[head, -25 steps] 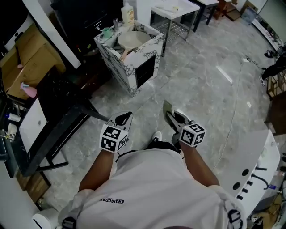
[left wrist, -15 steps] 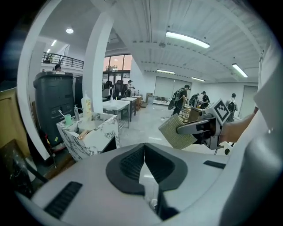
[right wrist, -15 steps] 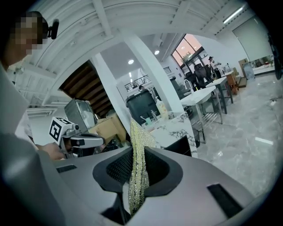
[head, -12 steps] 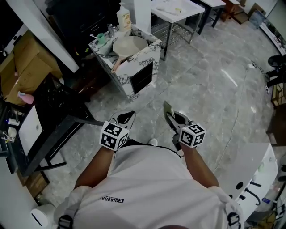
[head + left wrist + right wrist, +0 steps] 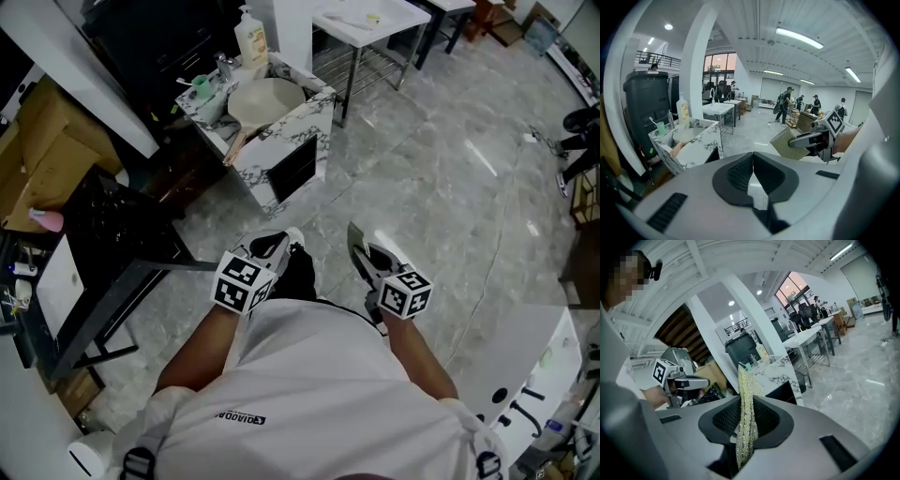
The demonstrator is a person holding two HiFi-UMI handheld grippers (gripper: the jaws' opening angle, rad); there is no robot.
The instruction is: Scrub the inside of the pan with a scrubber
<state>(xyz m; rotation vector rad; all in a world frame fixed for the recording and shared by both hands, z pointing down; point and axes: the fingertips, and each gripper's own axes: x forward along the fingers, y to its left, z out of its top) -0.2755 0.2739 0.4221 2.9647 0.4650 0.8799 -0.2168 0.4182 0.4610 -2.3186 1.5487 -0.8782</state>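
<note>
Head view, forearms forward, left gripper (image 5: 271, 247) fingers closed empty, right gripper (image 5: 362, 250) fingers pinching scrubber (image 5: 746, 401)

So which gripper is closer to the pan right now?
Left. In the head view the left gripper sits almost straight below the pan, well short of it; the right gripper, holding the scrubber, is farther out to the right.

Left gripper view: pan (image 5: 684, 136) mostly behind the wall of the marbled counter (image 5: 701, 150); only rim and handle show. Print on the pump bottle (image 5: 683, 111) too small to read.

Right gripper view: lower end of scrubber (image 5: 746, 385) lost between the jaws of right gripper (image 5: 746, 409); marbled counter partly behind it.

Head view: white table (image 5: 366, 17) cut by top edge; shirt (image 5: 309, 394) covers upper arms.
</note>
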